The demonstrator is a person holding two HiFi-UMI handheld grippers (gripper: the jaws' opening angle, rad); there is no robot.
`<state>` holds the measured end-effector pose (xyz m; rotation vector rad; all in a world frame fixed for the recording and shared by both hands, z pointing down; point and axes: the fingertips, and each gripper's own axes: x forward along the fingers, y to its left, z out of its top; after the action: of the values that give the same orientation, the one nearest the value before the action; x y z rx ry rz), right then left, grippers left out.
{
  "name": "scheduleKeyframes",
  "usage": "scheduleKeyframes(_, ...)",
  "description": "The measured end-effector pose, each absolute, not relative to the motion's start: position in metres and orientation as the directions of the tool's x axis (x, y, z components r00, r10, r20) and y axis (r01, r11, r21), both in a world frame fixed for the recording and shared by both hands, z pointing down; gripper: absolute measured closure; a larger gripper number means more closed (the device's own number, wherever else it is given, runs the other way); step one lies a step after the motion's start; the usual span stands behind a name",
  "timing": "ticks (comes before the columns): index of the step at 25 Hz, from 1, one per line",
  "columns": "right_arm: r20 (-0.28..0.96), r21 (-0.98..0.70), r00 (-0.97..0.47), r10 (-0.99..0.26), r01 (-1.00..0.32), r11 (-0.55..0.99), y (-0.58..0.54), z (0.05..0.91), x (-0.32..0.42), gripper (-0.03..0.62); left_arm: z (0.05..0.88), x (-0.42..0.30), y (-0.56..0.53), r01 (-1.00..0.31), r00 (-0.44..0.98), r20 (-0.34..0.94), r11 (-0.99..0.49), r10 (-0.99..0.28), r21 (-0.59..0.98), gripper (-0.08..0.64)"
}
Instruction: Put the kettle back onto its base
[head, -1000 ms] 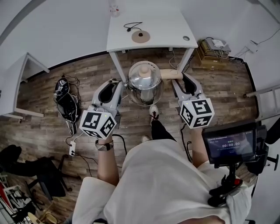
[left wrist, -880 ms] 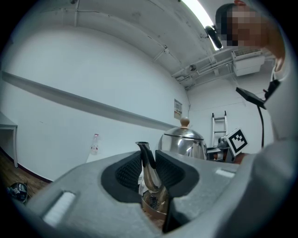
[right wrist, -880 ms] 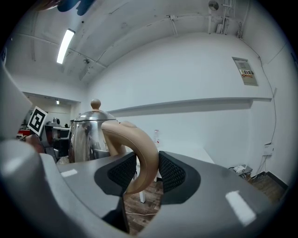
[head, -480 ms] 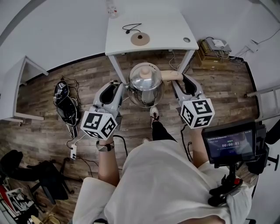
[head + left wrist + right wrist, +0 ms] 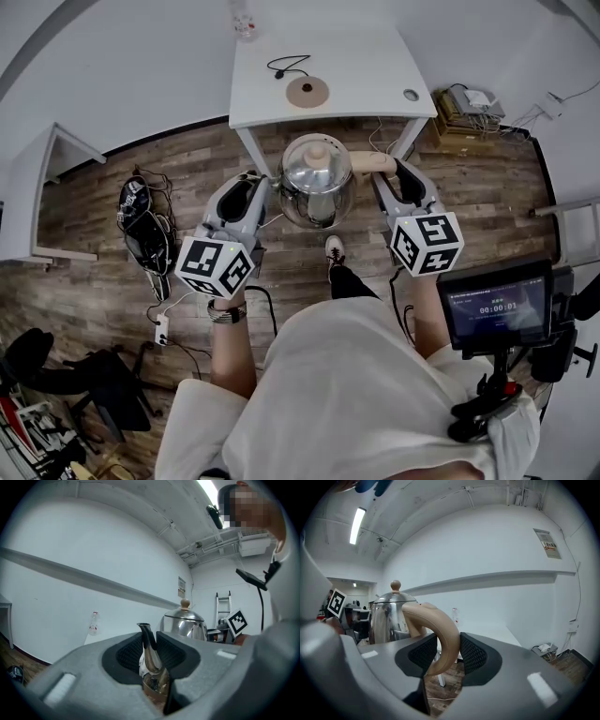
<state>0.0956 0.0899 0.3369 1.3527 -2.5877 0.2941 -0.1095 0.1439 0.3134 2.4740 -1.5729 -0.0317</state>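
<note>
The kettle (image 5: 316,178) is held aloft (base (image 5: 307,91) on the table (image 5: 370,61)), spout (image 5: 147,637) clamped by the left gripper (image 5: 151,654), handle (image 5: 438,630) by the right gripper (image 5: 443,652).

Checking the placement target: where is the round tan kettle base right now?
In the head view the round tan base lies on the white table, beside a black cord, beyond the shiny steel kettle.
</note>
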Motion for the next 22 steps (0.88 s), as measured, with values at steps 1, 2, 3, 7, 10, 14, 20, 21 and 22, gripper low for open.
scheduleKeyframes(1,0.272,-0.082,-0.558,-0.784,-0.825,0.559,0.089,0.337,0.096,0.440,0.313,-0.110,0.143,-0.893,0.431,0.094,-0.410,-0.897,0.183,0.465)
scheduleKeyframes(2,0.270,-0.083,-0.558,-0.785,-0.826,0.558,0.089,0.337,0.096,0.440,0.312,-0.109,0.143,-0.894,0.432,0.093,-0.411,-0.897,0.179,0.465)
scheduleKeyframes(3,0.268,-0.084,-0.558,-0.785,-0.826,0.558,0.090,0.336,0.096,0.440,0.310,-0.110,0.143,-0.894,0.431,0.091,-0.412,-0.898,0.174,0.465)
scheduleKeyframes(7,0.254,-0.080,-0.565,-0.785,-0.821,0.566,0.086,0.331,0.091,0.440,0.306,-0.113,0.142,-0.898,0.424,0.078,-0.407,-0.902,0.167,0.466)
scheduleKeyframes(10,0.240,-0.076,-0.571,-0.785,-0.818,0.571,0.084,0.325,0.087,0.440,0.300,-0.116,0.142,-0.900,0.419,0.065,-0.405,-0.905,0.162,0.465)
scheduleKeyframes(14,0.218,-0.072,-0.580,-0.785,-0.812,0.580,0.083,0.314,0.082,0.440,0.288,-0.121,0.145,-0.904,0.411,0.045,-0.401,-0.910,0.146,0.465)
scheduleKeyframes(20,0.242,-0.089,-0.593,-0.768,-0.802,0.591,-0.024,0.320,0.089,0.440,0.292,-0.113,0.037,-0.908,0.397,0.048,-0.384,-0.917,0.170,0.468)
scheduleKeyframes(21,0.246,-0.092,-0.593,-0.767,-0.802,0.591,-0.037,0.322,0.092,0.440,0.294,-0.110,0.024,-0.909,0.395,0.054,-0.381,-0.917,0.171,0.469)
scheduleKeyframes(22,0.248,-0.093,-0.593,-0.766,-0.802,0.590,-0.046,0.322,0.095,0.439,0.295,-0.108,0.015,-0.909,0.394,0.057,-0.380,-0.917,0.171,0.469)
